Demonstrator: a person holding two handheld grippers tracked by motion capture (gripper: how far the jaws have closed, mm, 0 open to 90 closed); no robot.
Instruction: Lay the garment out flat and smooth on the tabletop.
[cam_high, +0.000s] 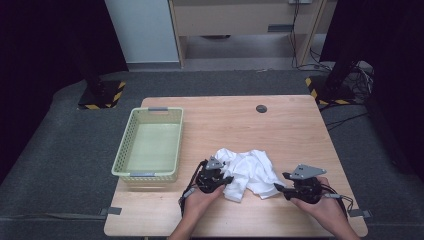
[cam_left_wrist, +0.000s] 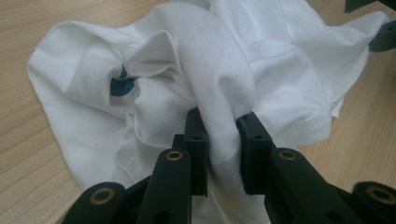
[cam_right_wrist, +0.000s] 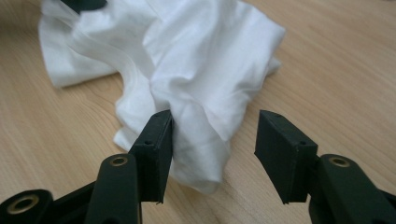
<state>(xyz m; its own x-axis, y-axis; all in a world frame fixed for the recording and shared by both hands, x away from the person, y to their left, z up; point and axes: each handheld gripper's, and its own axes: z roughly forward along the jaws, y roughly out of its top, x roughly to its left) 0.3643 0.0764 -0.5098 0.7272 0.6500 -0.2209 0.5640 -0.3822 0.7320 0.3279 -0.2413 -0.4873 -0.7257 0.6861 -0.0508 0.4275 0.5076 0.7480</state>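
Black jaws of the left gripper (cam_left_wrist: 223, 154) pinch a fold of the crumpled white garment (cam_high: 248, 172) on the table (cam_high: 290, 125), while the right gripper (cam_right_wrist: 212, 154) gapes half-open around its edge, so lifting now risks a lopsided, slipping drag.

High view: fixed camera above person's side, facing forward and down over light wooden desk (cam_high: 280, 125). Left and right gripper views: close, low cameras looking along own black jaws. All three share crumpled white cotton cloth (cam_high: 250, 172).
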